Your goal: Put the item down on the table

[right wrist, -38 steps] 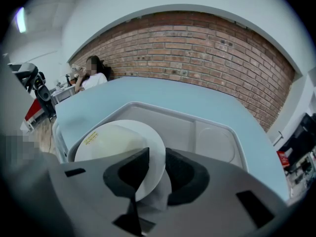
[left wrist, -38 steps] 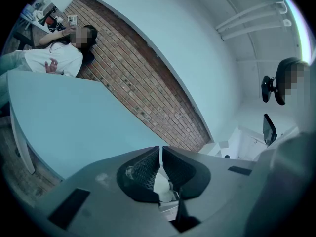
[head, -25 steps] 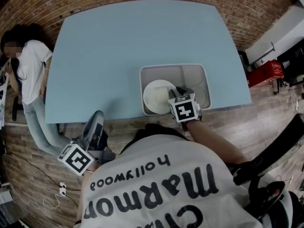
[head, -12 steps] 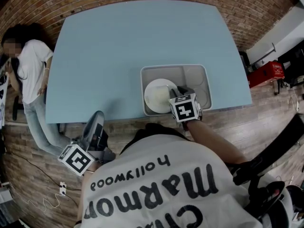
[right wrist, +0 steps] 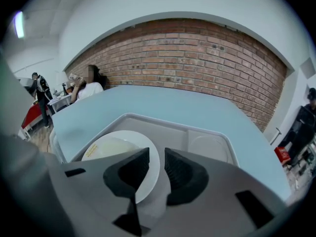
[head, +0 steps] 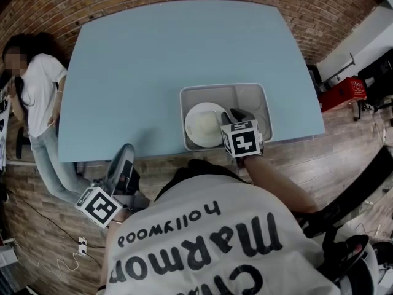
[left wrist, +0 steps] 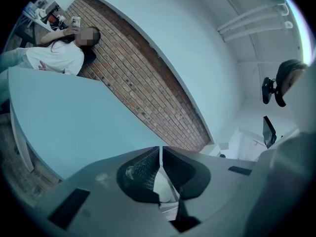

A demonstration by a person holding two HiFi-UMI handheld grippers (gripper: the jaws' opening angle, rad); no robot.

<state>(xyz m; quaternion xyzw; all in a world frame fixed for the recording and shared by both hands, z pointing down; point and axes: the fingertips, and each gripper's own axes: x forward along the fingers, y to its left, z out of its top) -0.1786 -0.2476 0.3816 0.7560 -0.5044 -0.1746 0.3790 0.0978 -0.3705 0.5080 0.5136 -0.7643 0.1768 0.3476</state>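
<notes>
A white plate point(head: 201, 125) point(right wrist: 116, 149) lies tilted in the left part of a grey bin point(head: 184, 103) point(right wrist: 163, 120) at the near right of the light blue table point(head: 172, 48). My right gripper point(head: 228, 120) point(right wrist: 157, 154) reaches into the bin from the near side. Its jaws are shut on the plate's right rim, which runs through the narrow gap between them. My left gripper point(head: 126, 150) point(left wrist: 161, 149) hangs off the table's near edge at the left, over the floor. Its jaws are shut with nothing between them.
A pale round dish point(head: 252, 101) point(right wrist: 207, 147) rests in the bin's right part. A person point(head: 38, 78) stands by the table's left edge. A red crate point(head: 344, 94) sits on the floor to the right. A brick wall runs along the table's far side.
The right gripper's marker cube has shifted slightly right and towards me. The plate and bin stand about where they were. The left gripper has not moved.
</notes>
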